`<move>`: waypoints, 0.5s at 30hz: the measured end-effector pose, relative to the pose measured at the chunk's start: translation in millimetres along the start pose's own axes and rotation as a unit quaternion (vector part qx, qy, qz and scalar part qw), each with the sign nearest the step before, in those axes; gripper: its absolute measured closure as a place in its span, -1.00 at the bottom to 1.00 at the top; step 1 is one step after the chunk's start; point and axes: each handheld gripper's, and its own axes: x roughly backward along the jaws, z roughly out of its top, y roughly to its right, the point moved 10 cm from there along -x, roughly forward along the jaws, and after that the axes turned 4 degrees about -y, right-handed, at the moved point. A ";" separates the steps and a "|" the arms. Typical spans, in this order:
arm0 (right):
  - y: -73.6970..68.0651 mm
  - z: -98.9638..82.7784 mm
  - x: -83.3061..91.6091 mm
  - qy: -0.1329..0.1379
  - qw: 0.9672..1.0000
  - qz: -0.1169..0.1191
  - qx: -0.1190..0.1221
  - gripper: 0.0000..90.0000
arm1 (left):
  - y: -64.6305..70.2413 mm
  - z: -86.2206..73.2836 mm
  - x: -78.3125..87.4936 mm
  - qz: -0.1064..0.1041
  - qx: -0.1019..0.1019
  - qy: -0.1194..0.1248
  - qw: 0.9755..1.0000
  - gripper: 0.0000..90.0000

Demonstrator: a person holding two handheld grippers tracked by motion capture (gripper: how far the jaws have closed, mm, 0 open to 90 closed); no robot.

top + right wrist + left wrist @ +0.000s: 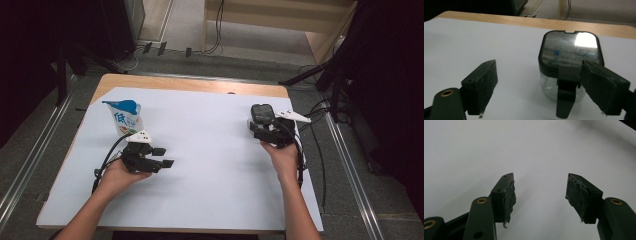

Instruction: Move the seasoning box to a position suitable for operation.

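The right gripper (539, 85) has its jaws spread wide, nothing pinched, just short of a clear box (569, 62) with a dark lid that stands upright on the white sheet (210, 150). The left gripper (540, 192) holds its jaws apart over bare sheet, near a blue-and-white pouch (125, 117).

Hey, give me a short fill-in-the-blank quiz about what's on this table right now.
1. The clear plastic container has a ____ lid with a front latch.
2. The white pouch with a blue top stands nearest the ____ tool.
3. The right tool has its jaws ____, pads off the container.
4. The white sheet lies on a ____ table.

Missing words: black; left; open; wooden
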 end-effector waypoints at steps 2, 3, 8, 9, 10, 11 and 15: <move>4.0 7.8 -2.1 0.003 1.000 -0.006 0.002 -0.67 | 0.8 -0.1 -0.4 -0.002 0.003 0.000 1.000 -0.11; 5.1 10.6 -3.4 0.004 1.000 -0.008 0.004 -0.67 | 0.9 0.0 -1.0 -0.004 0.003 0.001 1.000 -0.11; 18.0 14.9 -20.0 -0.013 1.000 -0.022 -0.007 -0.77 | 0.1 -0.3 -1.1 -0.004 0.003 0.000 1.000 -0.11; 20.2 15.0 -23.4 -0.014 1.000 -0.023 -0.010 -0.78 | -0.2 -0.4 -0.8 -0.002 0.002 -0.001 1.000 -0.11; 21.8 16.1 -26.2 -0.007 1.000 -0.023 -0.010 -0.78 | 0.0 0.0 -0.6 -0.005 0.003 0.001 1.000 -0.11; 23.5 17.5 -28.2 0.000 1.000 -0.026 -0.010 -0.77 | 0.0 0.0 -0.6 -0.005 0.003 0.001 1.000 -0.11; 26.9 19.9 -32.2 0.007 0.999 -0.033 -0.014 -0.78 | -0.4 -1.4 -1.5 -0.002 0.005 -0.002 1.000 -0.11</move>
